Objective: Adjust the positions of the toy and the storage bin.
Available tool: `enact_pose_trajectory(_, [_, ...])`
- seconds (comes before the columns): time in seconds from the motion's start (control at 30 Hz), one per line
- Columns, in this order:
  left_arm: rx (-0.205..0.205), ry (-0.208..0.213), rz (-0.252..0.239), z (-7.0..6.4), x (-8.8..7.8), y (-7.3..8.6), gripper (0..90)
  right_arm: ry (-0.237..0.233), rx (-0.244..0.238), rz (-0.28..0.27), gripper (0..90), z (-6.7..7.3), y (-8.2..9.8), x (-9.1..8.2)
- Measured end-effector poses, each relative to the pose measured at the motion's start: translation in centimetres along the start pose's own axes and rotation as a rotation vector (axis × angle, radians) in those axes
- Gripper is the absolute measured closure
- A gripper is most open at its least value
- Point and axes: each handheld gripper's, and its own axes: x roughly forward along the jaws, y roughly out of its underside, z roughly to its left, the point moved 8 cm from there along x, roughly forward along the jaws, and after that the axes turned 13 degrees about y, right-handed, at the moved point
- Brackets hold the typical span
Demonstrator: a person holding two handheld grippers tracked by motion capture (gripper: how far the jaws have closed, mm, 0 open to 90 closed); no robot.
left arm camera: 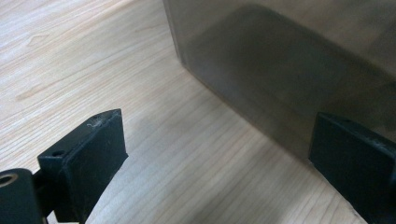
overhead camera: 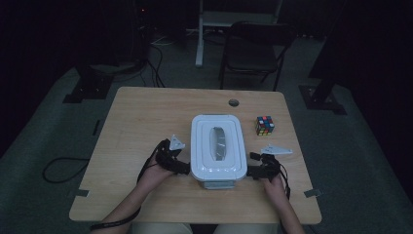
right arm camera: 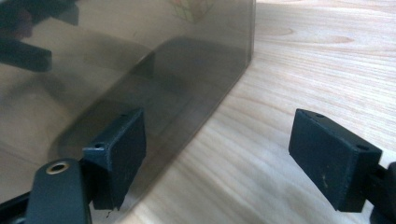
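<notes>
The left hand-held gripper (overhead camera: pixel 184 168) sits low on the worktop (overhead camera: pixel 146 117) at the near left corner of the box (overhead camera: pixel 216 146), its jaws spread apart with nothing pressed between them. In the left gripper view one jaw is over bare wood and the other is against or just beside the box's smoky translucent wall (left arm camera: pixel 289 70); I cannot tell whether it touches. The right hand-held gripper (overhead camera: pixel 251 171) mirrors it at the near right corner, jaws likewise released and gripping nothing. In the right gripper view the box wall (right arm camera: pixel 140 60) runs past the left jaw, while the other jaw hangs over open wood. The box stands in the middle of the worktop, with a white lid (overhead camera: pixel 199 141) on top, between the two hands. A puzzle cube (overhead camera: pixel 265 125) rests near the box's far right corner, apart from it.
</notes>
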Motion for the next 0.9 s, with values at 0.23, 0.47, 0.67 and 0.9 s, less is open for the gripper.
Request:
enact_pose_trajectory(0.23, [-0.056, 0.044, -0.014, 1.0, 0.3, 2.4, 2.9, 0.102, -0.016, -0.005, 12.9, -1.4, 0.6, -0.9])
enact_pose_trajectory(0.47, [-0.102, 0.030, -0.015, 2.2, -1.0, 4.3, 2.0, 0.145, 0.094, -0.029, 12.6, -5.2, 0.6, -1.1])
enact_pose_trajectory(0.67, [-0.125, 0.015, -0.019, 2.8, -2.3, 5.8, 2.0, 0.198, 0.136, -0.070, 12.6, -8.3, -0.3, -1.2])
enact_pose_trajectory(0.9, [-0.090, -0.027, -0.023, 3.0, -4.0, 7.5, 2.1, 0.255, 0.149, -0.072, 12.6, -10.0, -2.2, -0.6])
